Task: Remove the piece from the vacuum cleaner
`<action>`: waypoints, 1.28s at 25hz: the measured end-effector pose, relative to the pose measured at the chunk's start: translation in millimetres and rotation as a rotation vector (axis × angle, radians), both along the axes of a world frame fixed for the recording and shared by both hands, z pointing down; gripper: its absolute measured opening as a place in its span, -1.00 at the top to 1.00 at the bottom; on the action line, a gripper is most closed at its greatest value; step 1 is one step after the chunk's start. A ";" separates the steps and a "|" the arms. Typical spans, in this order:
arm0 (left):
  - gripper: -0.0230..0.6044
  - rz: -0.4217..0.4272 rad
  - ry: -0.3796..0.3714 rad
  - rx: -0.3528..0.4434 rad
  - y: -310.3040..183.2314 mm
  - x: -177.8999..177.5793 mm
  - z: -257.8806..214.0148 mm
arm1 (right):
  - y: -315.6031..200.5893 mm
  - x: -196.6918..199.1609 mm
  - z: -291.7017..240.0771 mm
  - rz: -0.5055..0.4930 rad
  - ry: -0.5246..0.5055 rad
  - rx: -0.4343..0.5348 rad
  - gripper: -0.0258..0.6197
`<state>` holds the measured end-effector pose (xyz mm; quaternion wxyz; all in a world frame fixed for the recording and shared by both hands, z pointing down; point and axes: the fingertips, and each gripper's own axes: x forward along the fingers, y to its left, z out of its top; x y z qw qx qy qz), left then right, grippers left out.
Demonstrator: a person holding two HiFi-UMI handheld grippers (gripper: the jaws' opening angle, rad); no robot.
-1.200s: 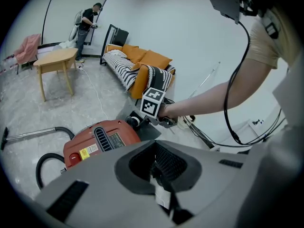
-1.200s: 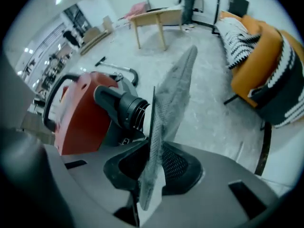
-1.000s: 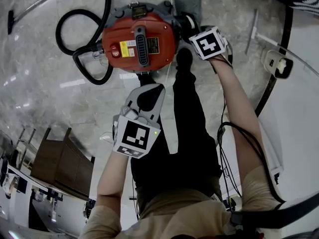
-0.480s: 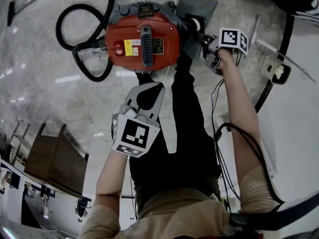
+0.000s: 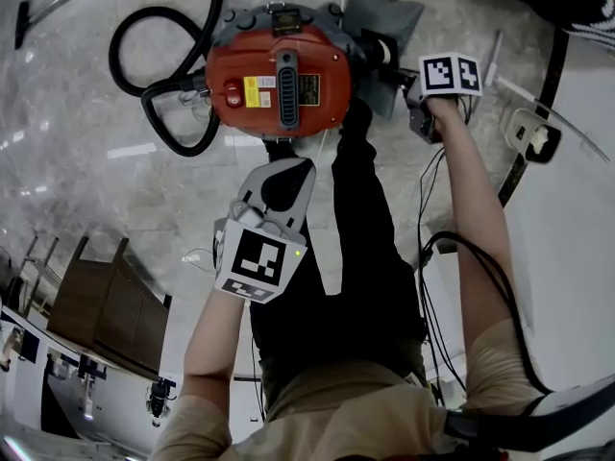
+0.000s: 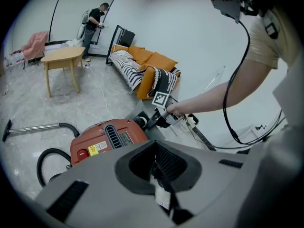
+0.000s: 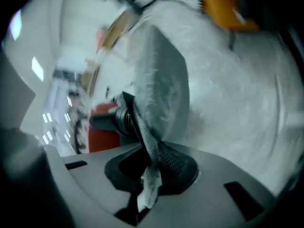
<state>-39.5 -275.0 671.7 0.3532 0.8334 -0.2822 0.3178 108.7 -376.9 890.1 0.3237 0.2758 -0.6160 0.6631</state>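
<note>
Mostly, the right gripper view is a smear. Motion blur leaves only a big grey piece (image 7: 161, 75) with a felt-like face, a black round collar (image 7: 121, 118) at its lower left edge, and a red blotch behind that, the vacuum cleaner (image 7: 102, 132). What does come through is the right tool (image 7: 149, 160) clenched on a thin edge of the grey piece, with the fabric running down between its 2 jaws.

From the head view, the grey piece (image 5: 389, 12) sits at the right side of the vacuum cleaner (image 5: 279, 80), above the pale floor (image 5: 96, 181), its collar end against the machine's body. Whether the collar is seated in the machine or free of it cannot be made out, because the right tool (image 5: 404, 84) and its marker cube (image 5: 450, 73) lie across that spot.

The left tool (image 5: 291, 171) hangs apart from the machine, nearer the person, its jaws pressed together on nothing. Beside it a leg in black trousers (image 5: 360, 219) hides part of the floor. The black hose (image 5: 144, 65) loops at the machine's left and runs off the top edge.

On the red lid, a yellow and white label (image 5: 252, 91) and a darker label (image 5: 307, 87) flank a ribbed black handle (image 5: 280, 86). Their print is too small to read. Only the black and white square patterns on the 2 cubes are plain.
</note>
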 end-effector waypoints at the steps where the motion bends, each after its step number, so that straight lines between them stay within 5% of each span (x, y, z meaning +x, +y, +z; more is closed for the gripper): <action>1: 0.92 -0.001 0.000 0.001 0.0 -0.6 -0.2 | -1.5 0.4 -1.5 -0.233 0.118 0.103 0.80; 3: 0.92 0.001 -0.008 -0.003 2.0 -2.0 2.8 | -1.1 1.5 -1.8 -0.563 0.318 0.257 0.83; 4: 0.91 0.003 -0.013 -0.006 3.4 -1.7 4.8 | 1.0 3.0 -0.8 -0.621 0.378 0.303 0.83; 11: 0.91 0.030 -0.008 -0.014 8.2 12.7 5.2 | 1.3 10.6 4.2 -0.602 0.510 0.567 0.83; 13: 0.92 0.034 -0.016 -0.021 9.9 12.5 6.1 | 1.4 11.7 4.5 -0.502 0.495 0.562 0.83; 15: 0.92 0.035 -0.022 -0.021 9.8 12.2 6.4 | -1.7 12.5 3.1 -0.266 0.424 0.479 0.84; 18: 0.91 0.028 -0.018 -0.010 7.1 12.6 6.3 | -3.5 13.0 2.3 0.143 0.276 0.269 0.83; 22: 0.91 0.027 -0.014 -0.010 8.3 15.3 6.8 | 1.5 12.3 3.7 0.544 0.050 0.004 0.80; 27: 0.91 0.029 -0.008 -0.009 8.7 18.9 7.5 | 2.0 12.9 6.3 0.656 -0.043 -0.099 0.79; 29: 0.92 0.029 -0.013 -0.011 9.2 18.2 8.3 | 0.4 15.0 7.6 0.592 -0.016 -0.066 0.79; 30: 0.91 0.029 -0.013 -0.010 9.0 17.9 8.2 | -1.1 16.8 7.4 0.462 0.045 0.006 0.79; 32: 0.91 0.030 -0.016 -0.010 9.2 16.5 8.6 | -3.1 19.5 5.4 -0.007 0.264 0.230 0.80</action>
